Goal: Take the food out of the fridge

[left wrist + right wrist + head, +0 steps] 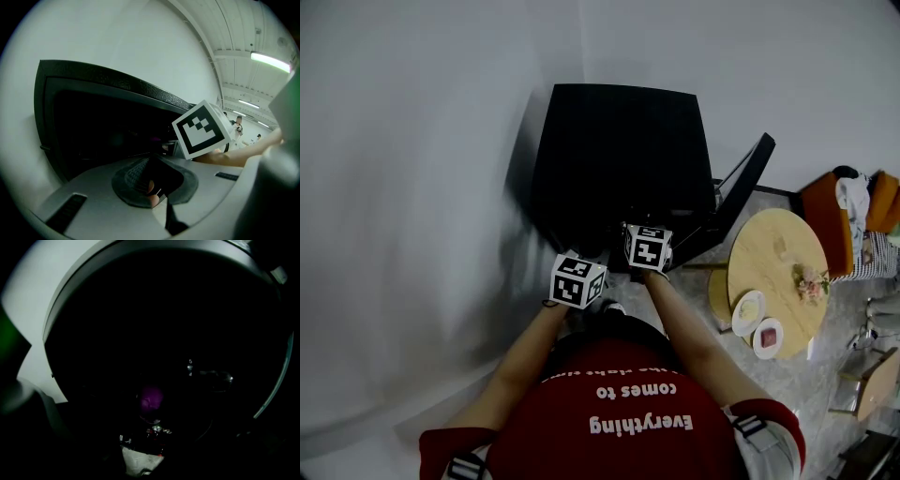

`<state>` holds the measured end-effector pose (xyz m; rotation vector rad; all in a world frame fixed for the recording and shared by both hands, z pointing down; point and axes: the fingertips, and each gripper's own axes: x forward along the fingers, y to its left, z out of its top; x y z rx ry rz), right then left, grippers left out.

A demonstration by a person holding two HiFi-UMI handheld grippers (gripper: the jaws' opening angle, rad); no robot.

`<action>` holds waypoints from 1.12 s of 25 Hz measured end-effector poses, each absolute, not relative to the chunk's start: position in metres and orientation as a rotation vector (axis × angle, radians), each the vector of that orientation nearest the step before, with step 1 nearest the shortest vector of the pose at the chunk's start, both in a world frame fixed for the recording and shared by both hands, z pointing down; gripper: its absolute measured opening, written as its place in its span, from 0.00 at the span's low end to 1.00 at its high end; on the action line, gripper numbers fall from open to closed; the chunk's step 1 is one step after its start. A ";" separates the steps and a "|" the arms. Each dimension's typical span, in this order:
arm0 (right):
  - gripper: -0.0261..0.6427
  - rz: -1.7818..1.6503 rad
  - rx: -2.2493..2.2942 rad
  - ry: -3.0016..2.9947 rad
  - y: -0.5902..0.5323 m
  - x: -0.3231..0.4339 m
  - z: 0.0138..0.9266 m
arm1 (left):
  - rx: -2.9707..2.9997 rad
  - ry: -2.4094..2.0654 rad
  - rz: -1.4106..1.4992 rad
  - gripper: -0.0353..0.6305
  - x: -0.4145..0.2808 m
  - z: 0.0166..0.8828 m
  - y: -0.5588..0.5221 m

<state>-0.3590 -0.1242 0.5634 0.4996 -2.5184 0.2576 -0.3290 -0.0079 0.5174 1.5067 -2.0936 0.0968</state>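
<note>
Facing white wall (412, 187): plain and bare, it rises behind and to the left of the fridge.
Small black box-shaped fridge (619, 150): stands against that wall, straight ahead of the person; the inside is dark.
Black fridge door (741, 192): swung open to the right, toward the table.
Round pale wooden table (783, 248): right of the fridge, bearing two small white plates (748, 312) and a little bunch of flowers (811, 283).
Person's red printed shirt (628, 412): at the bottom of the head view, with both bare forearms stretched toward the fridge.
Right gripper (648, 247): at the fridge mouth, pointing into the dark interior; its jaws stand spread wide, with nothing seen gripped between them.
Left gripper (577, 279): just beside the right one, nearer the person and outside the fridge; its own view shows grey housing and a fingertip in a dark recess, so how far its jaws are apart cannot be told.
Purple rounded food item (151, 399): inside the fridge, ahead of the right gripper and apart from it.
</note>
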 end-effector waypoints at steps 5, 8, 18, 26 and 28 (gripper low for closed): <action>0.40 0.278 0.504 -2.496 -0.130 -0.366 0.568 | 1.501 -2.079 0.101 0.06 -0.333 0.522 -0.008; 0.40 0.313 0.510 -2.500 -0.132 -0.364 0.568 | 1.500 -2.073 0.098 0.06 -0.335 0.522 -0.007; 0.37 0.406 0.477 -2.539 -0.123 -0.357 0.565 | 1.503 -2.068 0.083 0.06 -0.338 0.522 -0.008; 0.36 0.489 0.448 -2.542 -0.110 -0.335 0.560 | 1.517 -2.058 0.079 0.06 -0.330 0.522 -0.007; 0.36 0.503 0.440 -2.540 -0.104 -0.327 0.560 | 1.522 -2.055 0.076 0.06 -0.326 0.522 -0.007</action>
